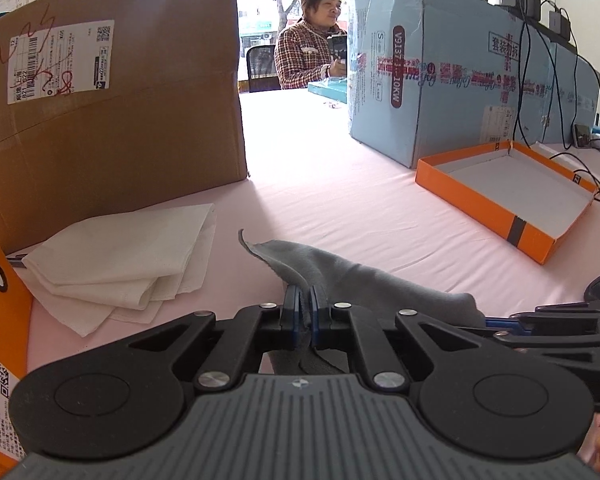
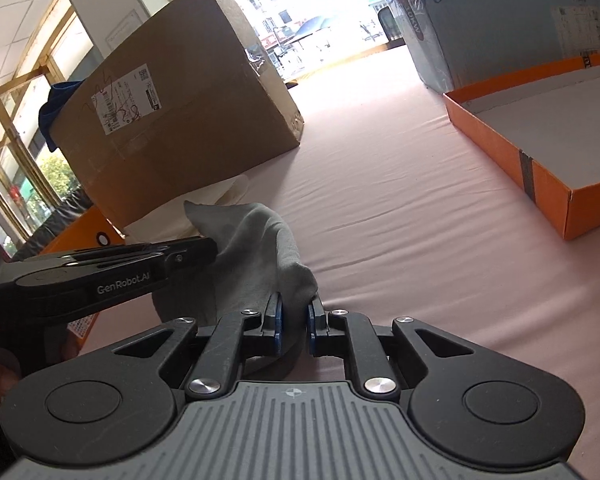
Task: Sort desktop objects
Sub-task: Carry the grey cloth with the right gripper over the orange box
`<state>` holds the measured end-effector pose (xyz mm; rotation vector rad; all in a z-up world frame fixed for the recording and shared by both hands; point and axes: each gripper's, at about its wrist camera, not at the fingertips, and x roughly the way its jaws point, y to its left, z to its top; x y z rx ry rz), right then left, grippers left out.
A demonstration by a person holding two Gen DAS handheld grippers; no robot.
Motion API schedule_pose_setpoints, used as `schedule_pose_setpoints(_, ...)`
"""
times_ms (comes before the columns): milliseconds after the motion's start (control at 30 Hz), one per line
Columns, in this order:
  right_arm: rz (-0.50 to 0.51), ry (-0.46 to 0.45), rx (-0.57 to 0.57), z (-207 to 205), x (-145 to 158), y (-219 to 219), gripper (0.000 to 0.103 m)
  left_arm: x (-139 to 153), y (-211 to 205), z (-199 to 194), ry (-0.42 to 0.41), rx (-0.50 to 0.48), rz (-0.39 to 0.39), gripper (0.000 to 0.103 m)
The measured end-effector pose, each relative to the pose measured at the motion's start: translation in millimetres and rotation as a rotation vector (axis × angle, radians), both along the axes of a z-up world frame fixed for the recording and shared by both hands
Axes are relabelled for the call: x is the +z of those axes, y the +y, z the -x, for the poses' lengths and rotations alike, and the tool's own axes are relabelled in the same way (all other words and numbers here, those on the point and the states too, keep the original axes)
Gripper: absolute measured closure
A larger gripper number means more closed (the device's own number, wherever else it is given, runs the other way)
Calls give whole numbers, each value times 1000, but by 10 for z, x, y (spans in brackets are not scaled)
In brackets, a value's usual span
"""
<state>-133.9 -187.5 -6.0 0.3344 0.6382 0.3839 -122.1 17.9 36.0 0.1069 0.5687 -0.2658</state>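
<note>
A grey cloth (image 1: 340,276) hangs between both grippers above the pink table; it also shows in the right wrist view (image 2: 256,256). My left gripper (image 1: 305,300) is shut on one end of the grey cloth. My right gripper (image 2: 296,312) is shut on the other end. The left gripper's body (image 2: 100,276) shows at the left of the right wrist view, and the right gripper's body (image 1: 560,320) at the right of the left wrist view. A folded white cloth (image 1: 120,256) lies on the table to the left.
A large brown cardboard box (image 1: 112,120) stands at the back left. A light blue box (image 1: 452,76) stands at the back right. An open orange tray (image 1: 508,196) lies to the right. An orange box (image 1: 0,320) is at the left edge. A person (image 1: 312,36) sits at the far end.
</note>
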Motion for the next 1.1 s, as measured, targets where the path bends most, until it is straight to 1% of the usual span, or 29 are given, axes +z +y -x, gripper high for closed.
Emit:
schedule_pose_setpoints(100,112,-101,-8,130,96,239,92,100,151,183,-50,25,23,98)
schedule_pose_setpoints(167,149,-157,-7,220,153,359,92,133,270,283,-68,44,41,98)
schedule_pose_setpoints(233,144,-194,-10,288,214,435,92,157,394,384,-90,69,53,98)
schedule_pose_setpoints(367,93,-249,11,374,337,546,92,213,678,558,-130,119,91,98)
schedule_pose_setpoints(433,92,-264,33,394,438,644,92,260,834,637,-157,144,115,98)
schedule_pose_setpoints(533,110,-324,57,448,611,812,92,340,1019,731,-204,183,126,98)
schedule_pose_setpoints(700,128,-456,109,565,962,1188,92,484,1249,901,-291,257,97,98)
schedule_pose_setpoints(800,143,-524,135,608,1156,1455,92,617,1430,989,-327,286,90,98)
schedule_pose_setpoints(967,136,-610,172,641,1426,1834,92,873,1870,1145,-396,361,115,98)
schedule_pose_setpoints(1100,130,-651,203,606,1614,2162,92,1057,2172,1242,-442,436,77,98)
